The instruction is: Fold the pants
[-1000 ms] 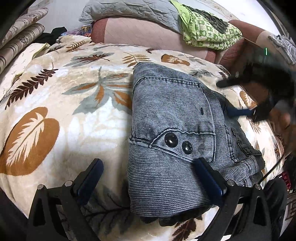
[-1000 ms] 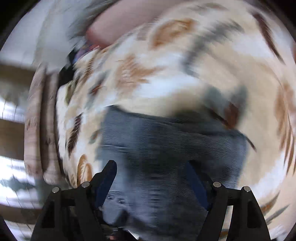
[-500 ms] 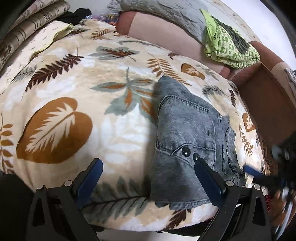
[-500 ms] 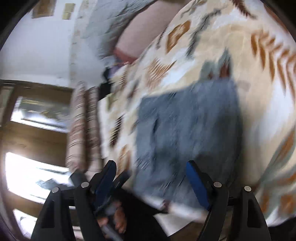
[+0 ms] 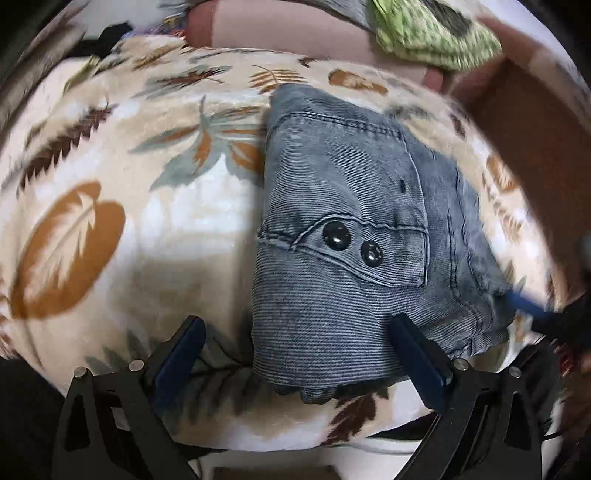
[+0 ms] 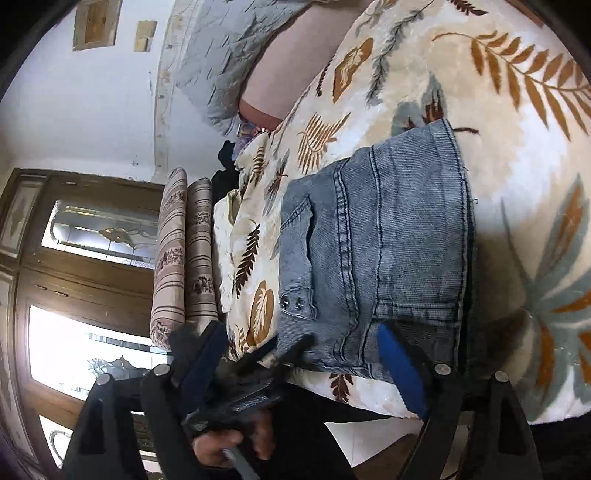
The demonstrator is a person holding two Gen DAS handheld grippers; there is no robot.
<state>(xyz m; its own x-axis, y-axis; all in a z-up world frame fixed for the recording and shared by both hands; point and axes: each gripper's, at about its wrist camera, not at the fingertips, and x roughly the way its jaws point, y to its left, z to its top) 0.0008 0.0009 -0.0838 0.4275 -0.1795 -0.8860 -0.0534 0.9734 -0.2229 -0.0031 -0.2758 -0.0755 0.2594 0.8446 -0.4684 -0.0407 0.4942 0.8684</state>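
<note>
The grey-blue denim pants point(image 5: 343, 229) lie folded in a compact stack on the leaf-print blanket point(image 5: 122, 192), two black snap buttons on top. They also show in the right wrist view point(image 6: 391, 251). My left gripper point(image 5: 295, 354) is open and empty, its jaws wide at the near edge of the stack. My right gripper point(image 6: 303, 365) is open and empty at the stack's side edge; it shows blurred at the right in the left wrist view point(image 5: 546, 317). The left gripper and the hand holding it show in the right wrist view point(image 6: 236, 398).
A green patterned cloth point(image 5: 424, 33) and a grey quilt point(image 6: 236, 48) lie on the pink sofa back point(image 5: 280, 29). Striped bolsters point(image 6: 184, 258) sit at the blanket's far edge, with a wooden glass door point(image 6: 74, 258) beyond. The blanket's front edge drops off near both grippers.
My left gripper has moved back in close to the stack after pulling away. My right gripper has swung round to the stack's side edge. The pants have not moved.
</note>
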